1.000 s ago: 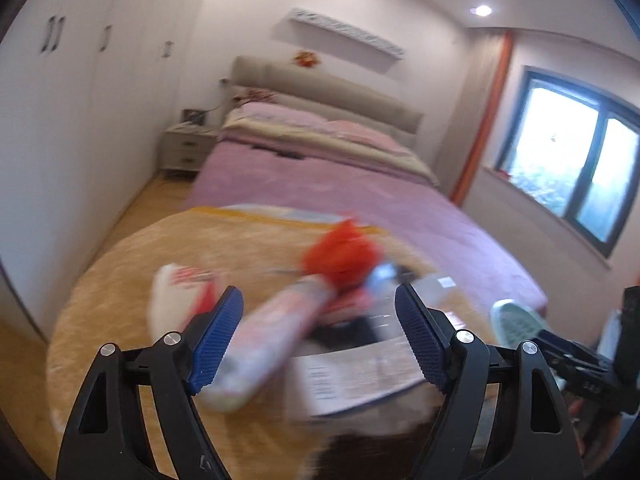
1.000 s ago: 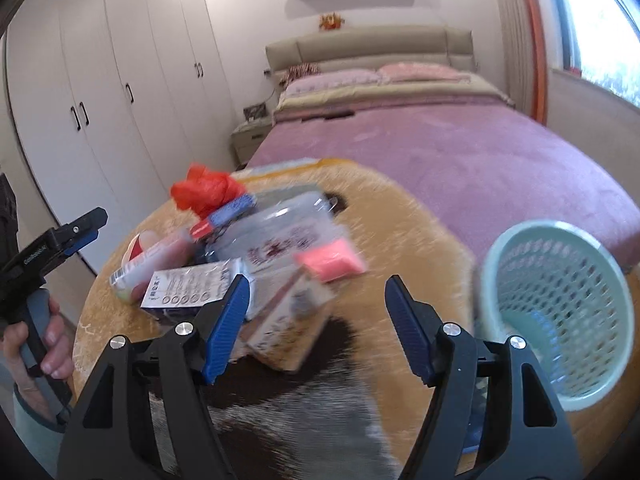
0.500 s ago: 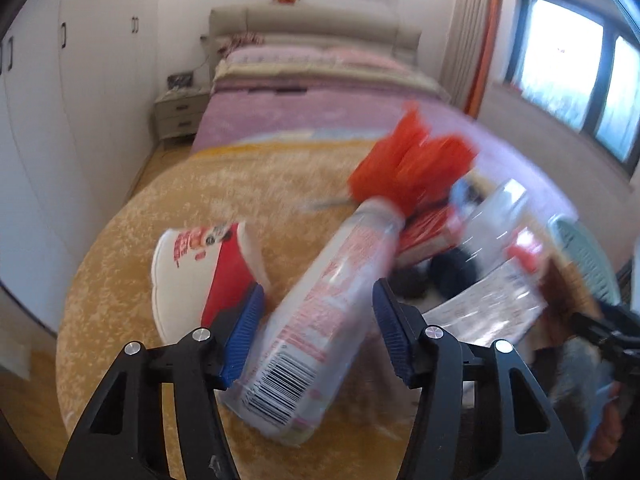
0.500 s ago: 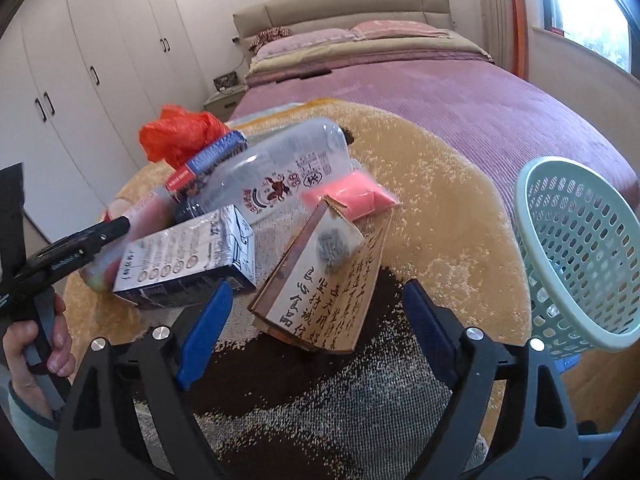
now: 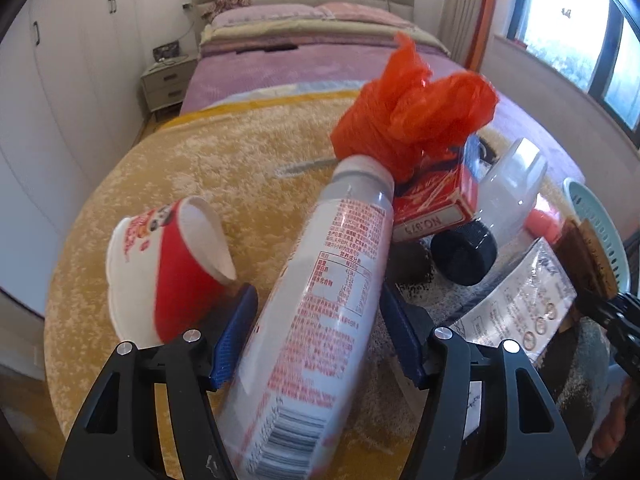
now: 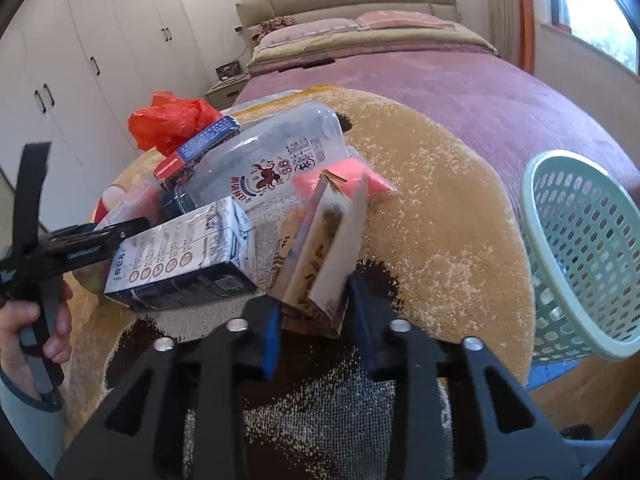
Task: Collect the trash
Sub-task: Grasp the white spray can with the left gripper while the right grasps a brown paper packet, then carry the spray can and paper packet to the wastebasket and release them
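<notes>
While the left gripper (image 5: 316, 336) closes its blue pads against a white plastic bottle with red print (image 5: 320, 304), the bottle's neck points toward 1 o'clock at a crumpled red plastic bag (image 5: 416, 120). A red-and-white paper cup (image 5: 168, 268) lies tipped at 10 o'clock. The right gripper (image 6: 314, 322) clamps a brown cardboard packet (image 6: 324, 252) on the yellow rug (image 6: 440, 216). A mint-green mesh basket (image 6: 584, 256) sits at 3 o'clock.
</notes>
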`<control>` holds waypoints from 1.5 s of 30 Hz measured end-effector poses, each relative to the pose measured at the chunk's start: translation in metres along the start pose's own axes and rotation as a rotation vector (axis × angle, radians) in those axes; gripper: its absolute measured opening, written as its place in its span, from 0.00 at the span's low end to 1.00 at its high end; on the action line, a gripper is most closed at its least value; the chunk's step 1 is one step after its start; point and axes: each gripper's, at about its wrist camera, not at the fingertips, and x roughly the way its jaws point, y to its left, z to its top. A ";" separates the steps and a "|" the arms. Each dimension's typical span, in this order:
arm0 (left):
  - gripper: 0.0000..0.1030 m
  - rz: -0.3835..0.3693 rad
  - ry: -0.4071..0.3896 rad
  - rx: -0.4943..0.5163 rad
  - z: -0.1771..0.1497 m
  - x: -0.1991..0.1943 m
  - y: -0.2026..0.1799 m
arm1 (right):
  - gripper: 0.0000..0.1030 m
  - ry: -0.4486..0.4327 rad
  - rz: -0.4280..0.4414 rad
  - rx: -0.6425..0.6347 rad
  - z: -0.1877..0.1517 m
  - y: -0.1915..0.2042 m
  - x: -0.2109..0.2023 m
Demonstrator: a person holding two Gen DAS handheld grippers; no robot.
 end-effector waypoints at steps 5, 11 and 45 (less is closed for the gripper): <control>0.46 -0.022 -0.010 -0.020 -0.006 -0.006 -0.005 | 0.05 -0.029 -0.006 0.001 -0.002 -0.007 -0.013; 0.45 -0.052 -0.065 -0.084 -0.019 -0.029 -0.009 | 0.05 -0.073 -0.022 0.024 0.003 -0.019 -0.030; 0.45 -0.430 -0.135 0.123 0.046 -0.033 -0.246 | 0.05 -0.169 -0.188 0.279 0.018 -0.190 -0.082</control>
